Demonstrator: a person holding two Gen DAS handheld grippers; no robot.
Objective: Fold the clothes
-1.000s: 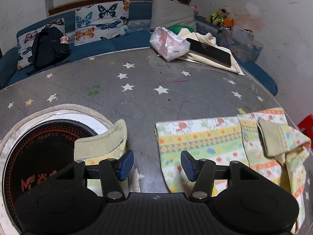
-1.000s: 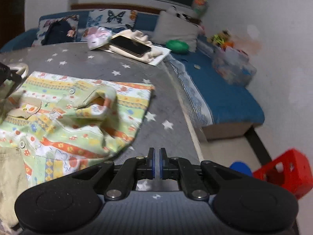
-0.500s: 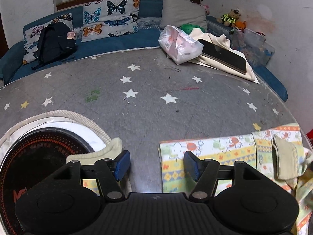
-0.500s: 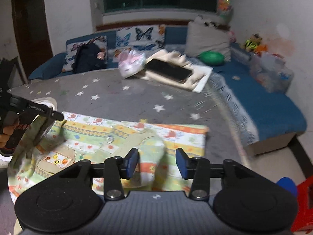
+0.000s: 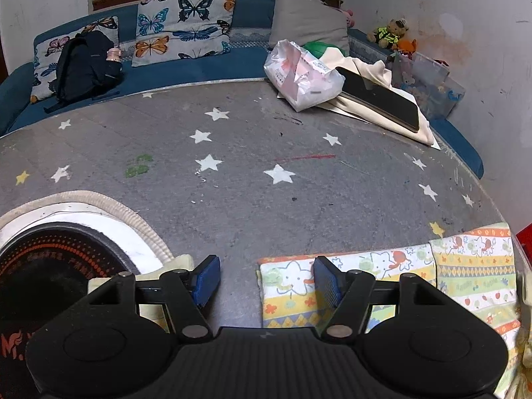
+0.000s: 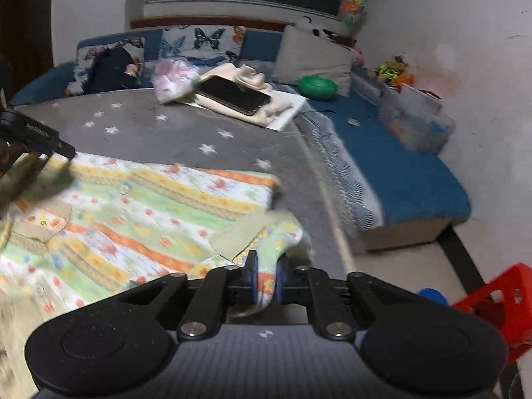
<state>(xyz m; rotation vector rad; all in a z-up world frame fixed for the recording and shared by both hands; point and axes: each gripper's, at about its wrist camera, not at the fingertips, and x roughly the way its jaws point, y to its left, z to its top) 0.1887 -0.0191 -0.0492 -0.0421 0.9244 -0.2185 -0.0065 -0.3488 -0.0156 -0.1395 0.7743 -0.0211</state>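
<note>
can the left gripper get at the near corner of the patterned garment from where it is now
Probably yes: the left gripper is open, and the colourful patterned cotton garment lies flat beside its right finger on the grey star-print table, nothing between.

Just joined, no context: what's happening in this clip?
A person is folding a patterned child's garment on a star-print table with two handheld grippers. The right gripper is shut on a fold of the garment near the table edge. The left gripper is open, hovering at the garment's other end, gripping nothing.

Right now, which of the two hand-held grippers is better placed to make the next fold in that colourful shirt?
The right hand-held gripper, probably. It is already shut on a bunched part of the shirt, ready to carry it over. The left hand-held gripper is open, with only grey table between its fingers.
</note>
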